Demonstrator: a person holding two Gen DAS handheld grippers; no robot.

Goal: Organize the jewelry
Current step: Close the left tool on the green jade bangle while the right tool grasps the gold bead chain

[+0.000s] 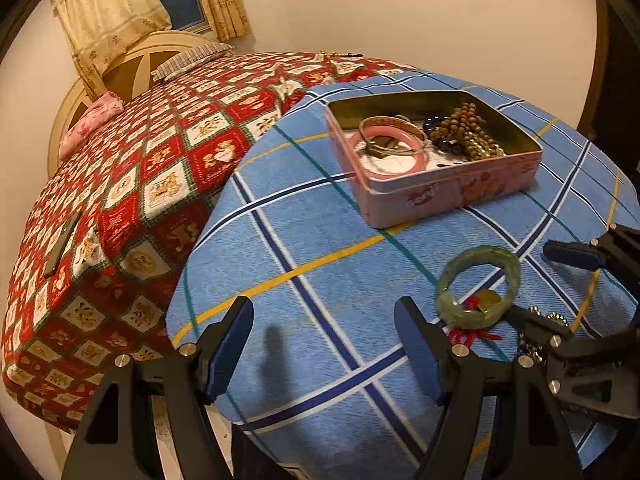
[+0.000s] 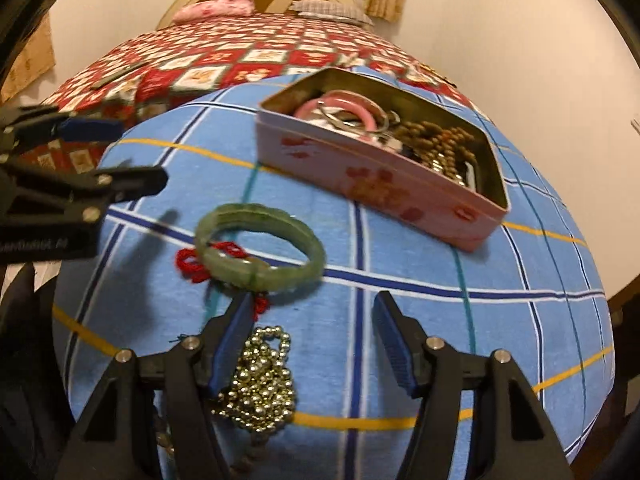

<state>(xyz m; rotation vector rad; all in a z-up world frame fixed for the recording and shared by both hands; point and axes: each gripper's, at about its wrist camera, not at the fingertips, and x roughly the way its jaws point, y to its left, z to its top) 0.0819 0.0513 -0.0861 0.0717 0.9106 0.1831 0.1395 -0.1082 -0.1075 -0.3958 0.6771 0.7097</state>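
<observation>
The pink rectangular tin (image 2: pixel 380 184), upper right of frame, already holds a pink bangle (image 1: pixel 394 146) and brown beads (image 1: pixel 466 128). The green jade bangle (image 2: pixel 260 246) and silver ball chain (image 2: pixel 260 384) remain on the blue checked cloth (image 2: pixel 400 340). Left gripper (image 1: pixel 324 354) and right gripper (image 2: pixel 312 344) gape empty.

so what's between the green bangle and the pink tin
Nothing: only bare blue checked cloth lies between the green bangle and the pink tin, clearest in the right wrist view.
</observation>
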